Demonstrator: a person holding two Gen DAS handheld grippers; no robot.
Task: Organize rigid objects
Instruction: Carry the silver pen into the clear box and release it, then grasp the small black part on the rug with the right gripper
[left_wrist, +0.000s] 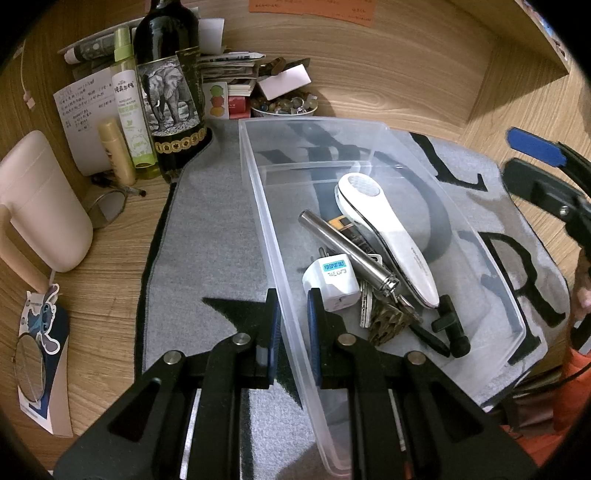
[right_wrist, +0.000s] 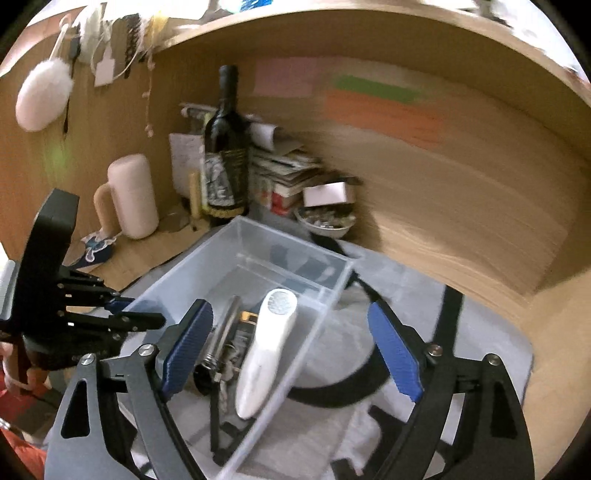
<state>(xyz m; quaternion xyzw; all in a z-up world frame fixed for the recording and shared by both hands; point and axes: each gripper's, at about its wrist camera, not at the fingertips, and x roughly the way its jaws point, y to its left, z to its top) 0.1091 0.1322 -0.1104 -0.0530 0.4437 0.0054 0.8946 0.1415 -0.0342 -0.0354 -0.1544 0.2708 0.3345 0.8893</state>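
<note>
A clear plastic box (left_wrist: 258, 206) sits on a grey mat (left_wrist: 207, 236). Inside lie a white handheld device (left_wrist: 388, 236), a metal cylinder (left_wrist: 347, 251), a white plug adapter (left_wrist: 332, 282), keys and black parts. My left gripper (left_wrist: 293, 332) is shut on the box's left wall, one finger inside and one outside. In the right wrist view my right gripper (right_wrist: 291, 354) is open and empty, held above the box (right_wrist: 243, 236) and the white device (right_wrist: 267, 347). The left gripper (right_wrist: 122, 314) shows at its left.
A dark wine bottle (left_wrist: 170, 85), green spray bottle (left_wrist: 129, 103), cream tube (left_wrist: 116, 151) and pink mug (left_wrist: 40, 206) stand at the left. A bowl of small stones (left_wrist: 284, 105) and stacked papers (left_wrist: 229, 66) sit behind the box. Wooden walls surround the desk.
</note>
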